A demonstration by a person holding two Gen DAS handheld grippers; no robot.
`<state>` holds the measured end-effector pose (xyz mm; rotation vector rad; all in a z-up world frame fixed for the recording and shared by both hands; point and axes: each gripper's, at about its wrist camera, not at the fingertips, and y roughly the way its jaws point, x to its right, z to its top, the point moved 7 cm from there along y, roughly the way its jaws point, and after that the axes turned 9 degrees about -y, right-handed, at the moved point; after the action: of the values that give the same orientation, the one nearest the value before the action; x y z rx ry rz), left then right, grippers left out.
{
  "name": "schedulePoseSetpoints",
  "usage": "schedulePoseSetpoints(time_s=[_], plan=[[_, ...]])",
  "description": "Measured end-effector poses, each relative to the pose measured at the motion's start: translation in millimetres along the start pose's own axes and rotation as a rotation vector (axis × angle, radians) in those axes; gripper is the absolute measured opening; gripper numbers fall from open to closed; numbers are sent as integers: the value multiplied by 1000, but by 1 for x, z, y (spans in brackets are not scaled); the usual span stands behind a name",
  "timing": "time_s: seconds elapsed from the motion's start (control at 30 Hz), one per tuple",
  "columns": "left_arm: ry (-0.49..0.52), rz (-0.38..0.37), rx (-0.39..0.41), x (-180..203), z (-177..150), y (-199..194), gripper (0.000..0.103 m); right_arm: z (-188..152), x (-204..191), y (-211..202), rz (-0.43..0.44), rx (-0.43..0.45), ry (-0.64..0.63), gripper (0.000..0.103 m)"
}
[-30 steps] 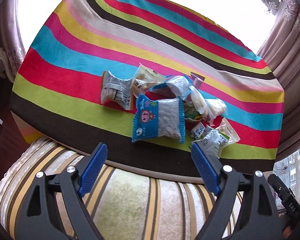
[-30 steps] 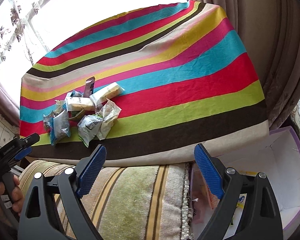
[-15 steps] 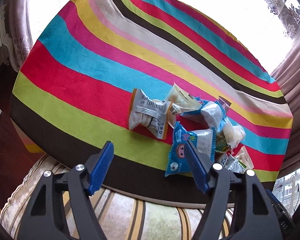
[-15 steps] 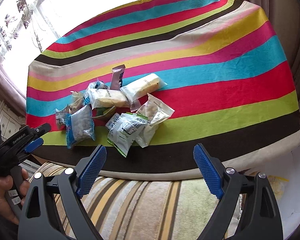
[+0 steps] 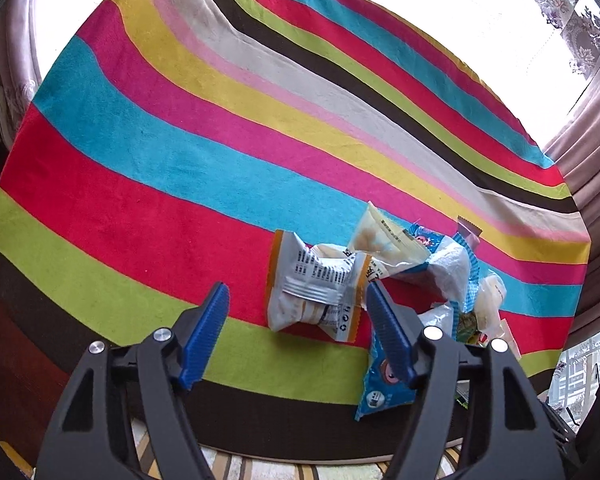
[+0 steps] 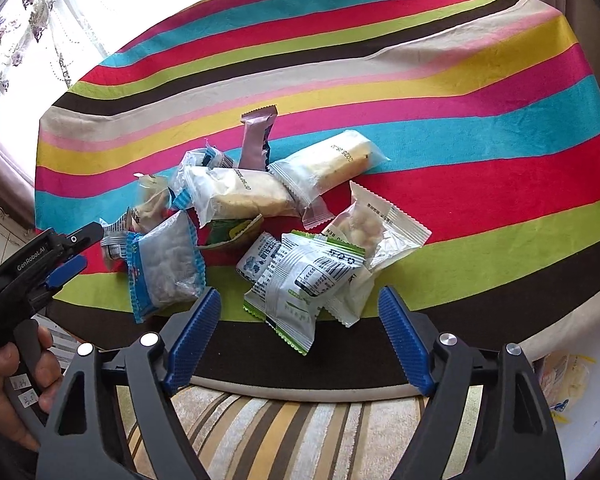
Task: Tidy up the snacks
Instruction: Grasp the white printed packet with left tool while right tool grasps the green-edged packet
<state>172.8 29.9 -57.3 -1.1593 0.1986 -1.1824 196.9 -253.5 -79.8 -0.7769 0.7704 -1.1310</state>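
A pile of snack packets lies on the striped tablecloth (image 6: 460,92). In the left wrist view, my left gripper (image 5: 298,286) stands open just in front of a white packet with orange edges (image 5: 312,288). Its right finger covers part of a blue packet (image 5: 380,388). In the right wrist view, my right gripper (image 6: 299,292) is open and its jaws are closing. A green-and-white packet (image 6: 300,280) lies between its tips, untouched by the pads. A blue-edged packet of white puffs (image 6: 164,264) lies to its left. The left gripper (image 6: 66,256) shows there too, held by a hand (image 6: 4,380).
Behind are two long cake packets (image 6: 328,160), a mauve bar wrapper (image 6: 256,136) and a clear packet of nuts (image 6: 376,232). A striped cushion (image 6: 300,432) lies below the table's near edge. A white box (image 6: 572,368) sits at the lower right. Curtains (image 5: 596,200) hang at the right.
Both grippers have moved in and down toward the pile, which now looks larger. The left jaws narrowed early on, and the right jaws have narrowed a little since half a second ago.
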Motion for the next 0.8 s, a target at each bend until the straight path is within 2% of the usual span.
schedulePoseSetpoints(time_s=[0.17,0.3,0.4,0.47,0.6,0.67,0.8], plan=[[13,-15,-20,2,1,12,70,5,-2,12,-15,-14,9,73],[18,-28,-47,1,0,20,57,7,0,18,-35,-24,17,71],[21,-36,-61,1,-2,23,51,8,1,21,-47,-25,24,68],[26,-38,-68,2,-3,26,48,7,2,25,-50,-37,29,60],[31,-47,-78,4,-6,29,37,5,4,27,-49,-38,41,51],[34,-42,-73,4,-6,28,36,5,5,25,-45,-34,47,44],[31,-36,-50,4,-5,21,35,4,5,19,-35,-16,51,41]])
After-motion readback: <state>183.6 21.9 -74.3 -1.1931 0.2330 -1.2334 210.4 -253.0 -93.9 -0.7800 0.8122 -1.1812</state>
